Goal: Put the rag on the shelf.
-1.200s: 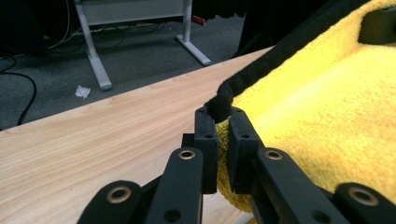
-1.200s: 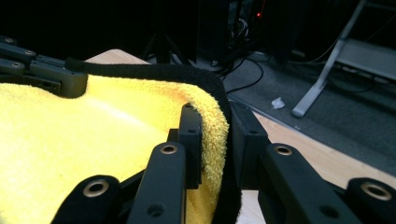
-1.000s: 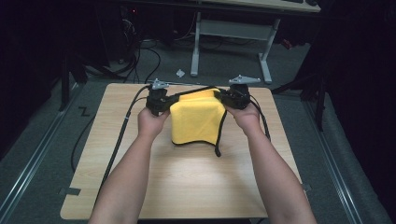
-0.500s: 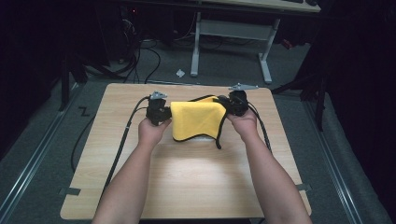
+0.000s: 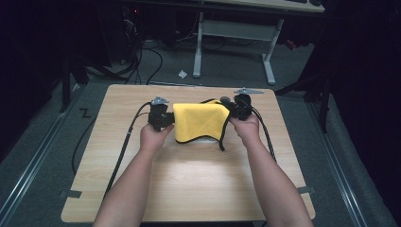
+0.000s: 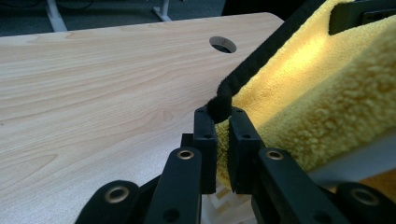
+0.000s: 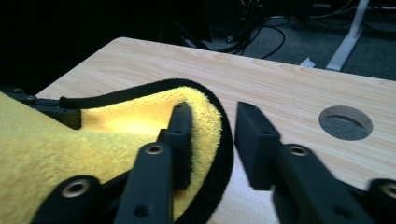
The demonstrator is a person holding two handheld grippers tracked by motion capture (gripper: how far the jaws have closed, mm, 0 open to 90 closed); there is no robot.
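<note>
A yellow cloth (image 5: 198,120) with a black hem lies folded on the far middle of the wooden table (image 5: 189,189), stretched between both grippers. My left gripper (image 5: 170,119) sits at its left end. In the left gripper view the left gripper (image 6: 222,126) is shut on the hemmed corner of the cloth (image 6: 317,93). My right gripper (image 5: 228,105) is at the right end. Its jaws have just been opening. In the right gripper view the right gripper (image 7: 214,119) stands open, with the cloth's (image 7: 46,149) hemmed fold between the jaws and a gap to the right jaw.
A round cable hole (image 7: 345,122) pierces the tabletop near the right gripper; a cable hole (image 6: 222,44) also shows in the left gripper view. Black cables (image 5: 125,146) trail from the grippers over the table. A desk frame (image 5: 236,28) and floor cables stand beyond the far edge.
Both hands have come down toward the table, and the hanging cloth now rests on it in a flatter fold. The right gripper's jaws have spread apart.
</note>
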